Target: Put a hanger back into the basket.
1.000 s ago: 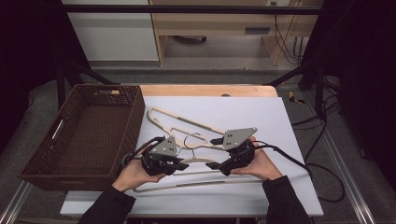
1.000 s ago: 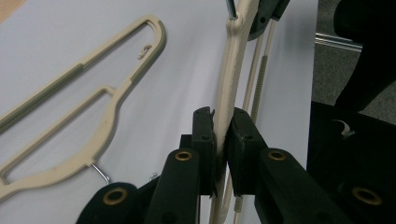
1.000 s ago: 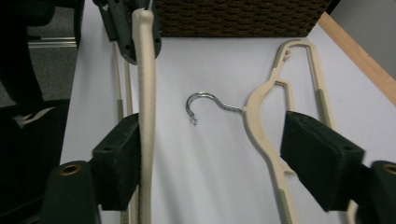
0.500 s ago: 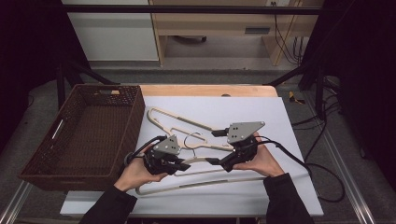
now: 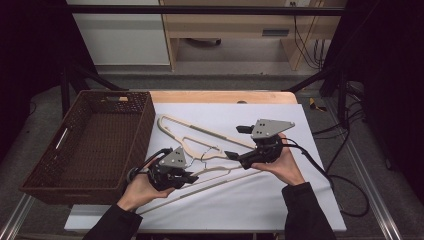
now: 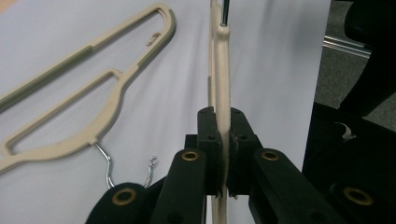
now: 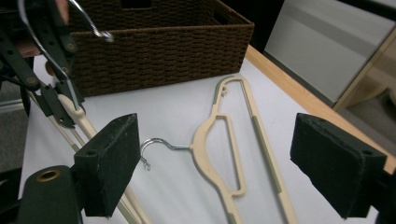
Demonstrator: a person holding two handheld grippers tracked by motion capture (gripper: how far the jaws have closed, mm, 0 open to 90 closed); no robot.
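Note:
Two beige hangers lie on the white sheet (image 5: 280,200). My left gripper (image 5: 192,176) is shut on the near hanger (image 5: 220,182). In the left gripper view it (image 6: 223,135) pinches that hanger (image 6: 220,70) edge-on. The far hanger (image 5: 200,131) lies flat with its metal hook toward me. My right gripper (image 5: 235,142) hovers open above the sheet. Its jaws have just been opening, with nothing pinched. In the right gripper view it (image 7: 224,163) frames the far hanger (image 7: 215,140) lying below. The left gripper (image 7: 51,98) holds its hanger at left there.
A brown woven basket (image 5: 65,194) stands at the table's left, against the sheet's edge. The basket's wall (image 7: 159,42) shows in the right gripper view. The wooden table edge (image 5: 220,96) runs along the back. Cables trail off to the right.
My right gripper has risen a little off the near hanger and its jaws stand wider. The left gripper has stayed in place, shut on the hanger.

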